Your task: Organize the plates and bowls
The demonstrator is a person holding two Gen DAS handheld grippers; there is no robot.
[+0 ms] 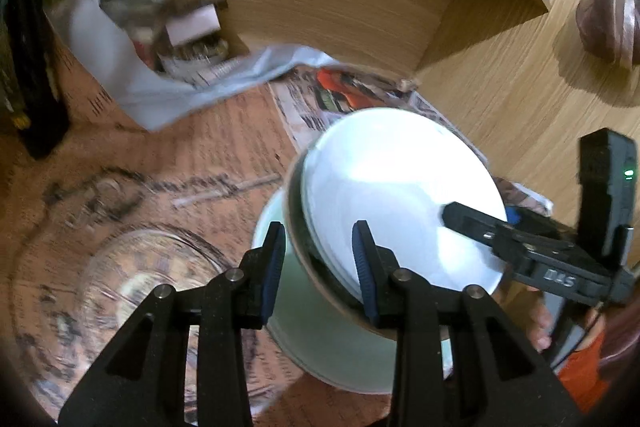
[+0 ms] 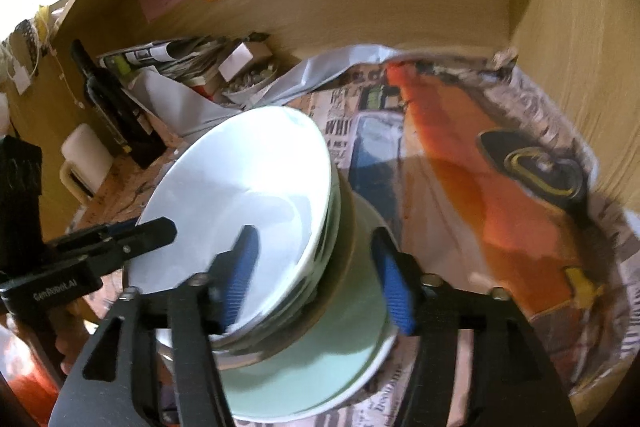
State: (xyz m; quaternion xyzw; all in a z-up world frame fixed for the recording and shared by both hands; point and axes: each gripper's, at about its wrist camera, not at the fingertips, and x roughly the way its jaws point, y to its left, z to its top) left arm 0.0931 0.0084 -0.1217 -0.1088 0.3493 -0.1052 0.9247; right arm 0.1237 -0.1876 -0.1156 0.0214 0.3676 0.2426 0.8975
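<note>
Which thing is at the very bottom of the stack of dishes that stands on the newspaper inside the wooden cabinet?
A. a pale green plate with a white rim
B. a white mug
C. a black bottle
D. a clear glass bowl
A: in the right wrist view the pale green plate with a white rim lies flat on the newspaper, and the white bowl and the dishes under it sit on top of that plate.

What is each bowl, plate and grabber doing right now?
white bowl: on top, empty.
brown bowl: under the white ones, on the plate.
green plate: bottom, on newspaper.
glass bowl: apart, empty.
left gripper: astride bowl rims, grip unclear.
right gripper: open, astride rims.
</note>
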